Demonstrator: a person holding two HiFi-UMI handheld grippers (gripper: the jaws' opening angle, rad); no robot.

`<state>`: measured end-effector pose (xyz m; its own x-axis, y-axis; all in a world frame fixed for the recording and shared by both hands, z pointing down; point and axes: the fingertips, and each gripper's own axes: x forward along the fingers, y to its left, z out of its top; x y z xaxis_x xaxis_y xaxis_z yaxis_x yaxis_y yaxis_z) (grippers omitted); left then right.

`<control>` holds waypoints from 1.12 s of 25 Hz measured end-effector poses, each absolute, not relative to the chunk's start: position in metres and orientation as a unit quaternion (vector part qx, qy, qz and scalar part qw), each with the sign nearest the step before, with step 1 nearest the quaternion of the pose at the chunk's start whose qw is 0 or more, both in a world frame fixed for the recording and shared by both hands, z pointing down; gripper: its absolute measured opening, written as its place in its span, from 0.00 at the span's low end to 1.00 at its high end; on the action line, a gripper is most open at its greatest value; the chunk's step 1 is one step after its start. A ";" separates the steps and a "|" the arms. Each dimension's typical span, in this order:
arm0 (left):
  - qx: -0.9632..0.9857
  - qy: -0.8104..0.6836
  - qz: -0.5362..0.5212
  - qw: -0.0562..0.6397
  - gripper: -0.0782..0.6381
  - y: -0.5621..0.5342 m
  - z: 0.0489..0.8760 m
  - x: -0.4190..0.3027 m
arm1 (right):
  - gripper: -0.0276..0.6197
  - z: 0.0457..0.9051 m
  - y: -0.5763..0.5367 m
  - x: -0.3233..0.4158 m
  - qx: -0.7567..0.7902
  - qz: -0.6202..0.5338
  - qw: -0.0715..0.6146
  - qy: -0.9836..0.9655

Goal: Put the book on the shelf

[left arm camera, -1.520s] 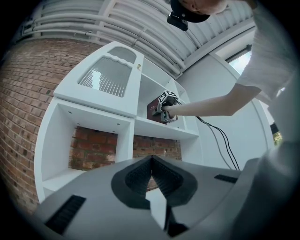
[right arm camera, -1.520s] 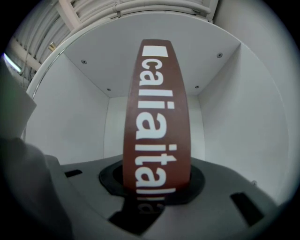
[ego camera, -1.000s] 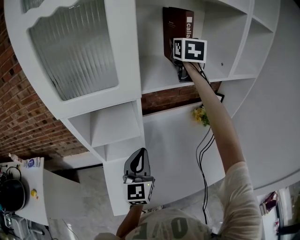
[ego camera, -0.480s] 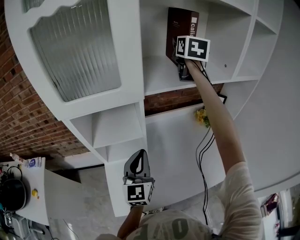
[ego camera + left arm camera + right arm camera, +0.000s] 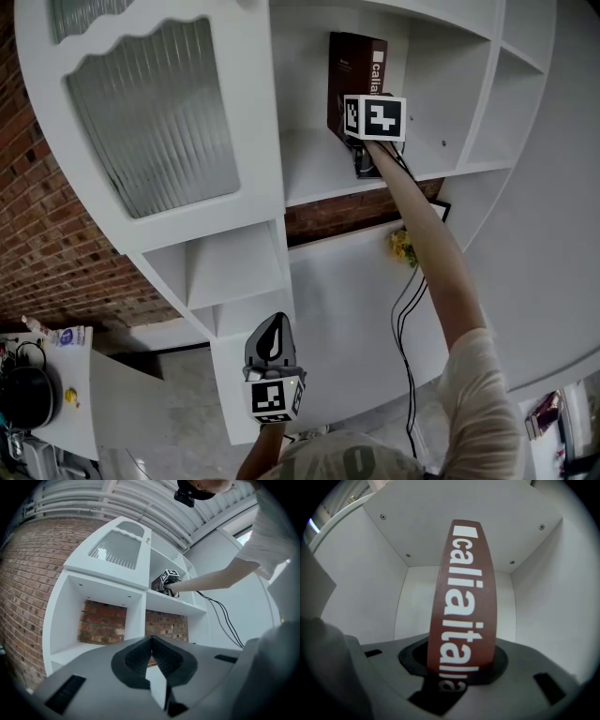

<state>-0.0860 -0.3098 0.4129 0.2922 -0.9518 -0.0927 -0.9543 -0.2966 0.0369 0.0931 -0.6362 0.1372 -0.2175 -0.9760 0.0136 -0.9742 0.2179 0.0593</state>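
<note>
A dark red book (image 5: 354, 67) with white lettering stands upright in an upper compartment of the white shelf unit (image 5: 314, 164). My right gripper (image 5: 362, 142), at the end of an outstretched arm, is shut on the lower part of the book's spine. In the right gripper view the spine (image 5: 461, 602) rises from between the jaws of the right gripper (image 5: 457, 670), with the compartment's white back wall (image 5: 412, 606) behind it. My left gripper (image 5: 273, 323) hangs low and near, far below the book. It is shut and holds nothing, and its tips (image 5: 151, 641) meet.
A ribbed-glass cabinet door (image 5: 155, 103) is left of the book's compartment. Open cubbies (image 5: 234, 267) lie below it and bare brick (image 5: 47, 234) behind. Yellow flowers (image 5: 403, 248) and black cables (image 5: 408, 300) hang along the white wall. A table with a black object (image 5: 26, 396) is at lower left.
The right gripper keeps its hold on the book in the same compartment, almost unmoved. In the head view the left gripper sits slightly lower than before.
</note>
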 end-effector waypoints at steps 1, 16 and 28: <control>-0.802 0.595 0.049 0.013 0.13 -0.309 0.412 -0.088 | 0.28 0.138 -0.637 0.093 0.626 -0.022 0.027 -0.779; -0.797 0.600 0.058 0.026 0.13 -0.298 0.401 -0.090 | 0.45 0.120 -0.619 0.104 0.639 -0.077 0.016 -0.765; -0.814 0.575 0.068 0.044 0.13 -0.278 0.384 -0.068 | 0.47 0.088 -0.573 0.117 0.625 -0.050 -0.040 -0.778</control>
